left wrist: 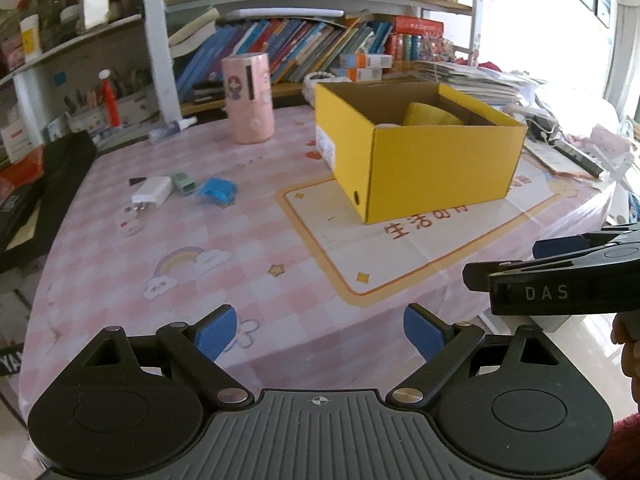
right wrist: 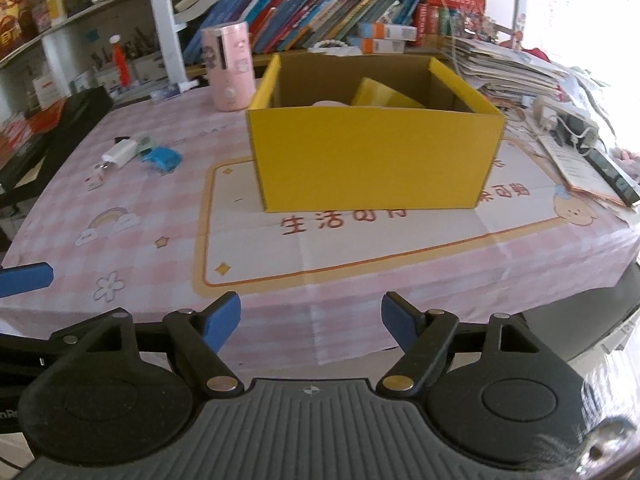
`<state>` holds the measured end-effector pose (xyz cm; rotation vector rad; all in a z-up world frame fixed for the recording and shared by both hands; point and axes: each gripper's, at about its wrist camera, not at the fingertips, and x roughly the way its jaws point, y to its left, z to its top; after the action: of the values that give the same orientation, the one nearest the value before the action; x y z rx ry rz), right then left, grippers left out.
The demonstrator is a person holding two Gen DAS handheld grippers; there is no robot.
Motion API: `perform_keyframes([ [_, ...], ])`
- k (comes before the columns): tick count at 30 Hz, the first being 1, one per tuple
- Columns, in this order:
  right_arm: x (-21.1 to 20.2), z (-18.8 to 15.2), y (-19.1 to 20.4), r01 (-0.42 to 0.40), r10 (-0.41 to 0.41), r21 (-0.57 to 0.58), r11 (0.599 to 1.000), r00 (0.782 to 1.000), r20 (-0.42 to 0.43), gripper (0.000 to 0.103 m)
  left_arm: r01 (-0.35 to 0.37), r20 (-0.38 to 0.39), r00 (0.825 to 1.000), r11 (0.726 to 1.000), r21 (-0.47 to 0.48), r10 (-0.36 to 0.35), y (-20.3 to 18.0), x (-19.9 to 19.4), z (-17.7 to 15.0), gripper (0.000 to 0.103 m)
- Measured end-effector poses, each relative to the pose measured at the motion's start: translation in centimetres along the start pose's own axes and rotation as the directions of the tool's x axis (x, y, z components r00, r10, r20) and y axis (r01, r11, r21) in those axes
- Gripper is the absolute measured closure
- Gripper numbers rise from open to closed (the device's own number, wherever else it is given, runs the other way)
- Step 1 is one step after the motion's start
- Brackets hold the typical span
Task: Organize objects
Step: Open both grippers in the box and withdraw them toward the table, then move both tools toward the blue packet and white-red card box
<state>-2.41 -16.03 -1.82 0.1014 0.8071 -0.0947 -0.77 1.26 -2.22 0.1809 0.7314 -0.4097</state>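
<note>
An open yellow cardboard box (left wrist: 432, 160) (right wrist: 372, 160) stands on the pink checked tablecloth (left wrist: 160, 248), with a yellow item (left wrist: 430, 116) and a pale one inside. Far left on the cloth lie a white charger (left wrist: 152, 191) (right wrist: 120, 153), a pale green object (left wrist: 183, 182), a blue object (left wrist: 218, 191) (right wrist: 162, 157) and a small white cube (left wrist: 128, 220) (right wrist: 95, 180). My left gripper (left wrist: 320, 330) is open and empty above the table's near edge. My right gripper (right wrist: 312, 322) is open and empty too; it shows from the side in the left wrist view (left wrist: 560, 276).
A pink cylindrical container (left wrist: 249, 98) (right wrist: 229, 68) stands behind the small items. A black case (left wrist: 48, 184) lies at the left edge. Bookshelves (left wrist: 300, 48) fill the back. Papers, cables and a power strip (right wrist: 576, 136) crowd the right side.
</note>
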Motion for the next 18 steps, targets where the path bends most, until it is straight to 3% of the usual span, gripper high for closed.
perform_keyframes([
  [18, 0.2, 0.4, 6.2, -0.129, 0.129, -0.145, 0.981, 0.992, -0.007, 0.024, -0.136, 0.011, 0.99, 0.984, -0.113, 0.138, 4.5, -3.1, -2.1, 0.01],
])
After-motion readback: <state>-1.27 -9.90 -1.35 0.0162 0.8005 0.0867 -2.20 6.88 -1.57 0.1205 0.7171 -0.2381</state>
